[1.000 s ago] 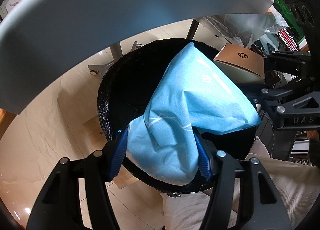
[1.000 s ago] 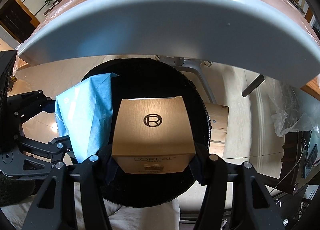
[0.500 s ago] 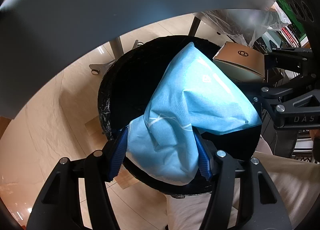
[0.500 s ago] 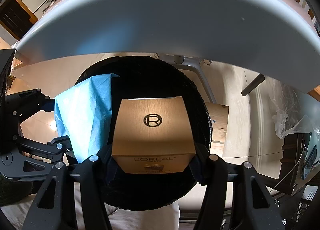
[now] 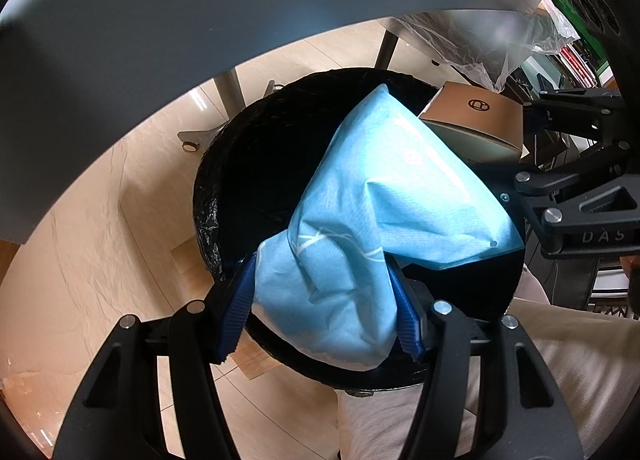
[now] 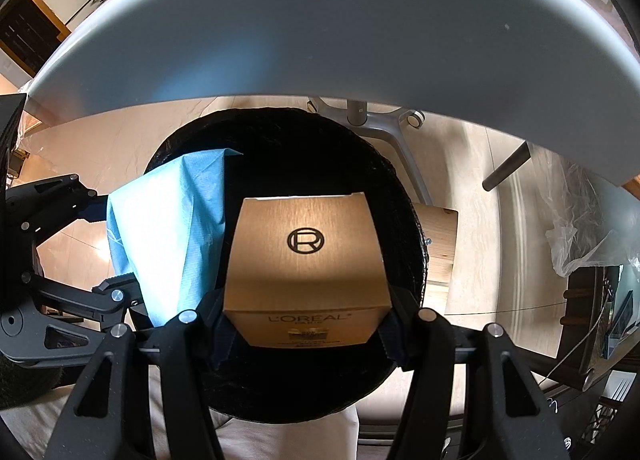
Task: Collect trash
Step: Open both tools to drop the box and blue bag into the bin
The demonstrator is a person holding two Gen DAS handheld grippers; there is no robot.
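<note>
My left gripper (image 5: 320, 300) is shut on a crumpled light blue plastic bag (image 5: 384, 212) and holds it over the mouth of a round bin lined with a black bag (image 5: 256, 164). My right gripper (image 6: 306, 328) is shut on a gold L'Oreal box (image 6: 306, 256) and holds it over the same bin (image 6: 280, 136). The blue bag (image 6: 172, 220) shows to the left of the box in the right wrist view. The gold box (image 5: 476, 116) shows to the right of the blue bag in the left wrist view. The bin's inside is dark.
The grey edge of a table (image 5: 200, 20) hangs over the bin; it also fills the top of the right wrist view (image 6: 320, 40). A chair base with castors (image 6: 380, 120) stands on the beige floor behind the bin. Clear plastic wrap (image 6: 588, 236) lies at the right.
Both grippers have sunk a little under the table edge, which now covers more of each view. Both still hold their items over the bin.
</note>
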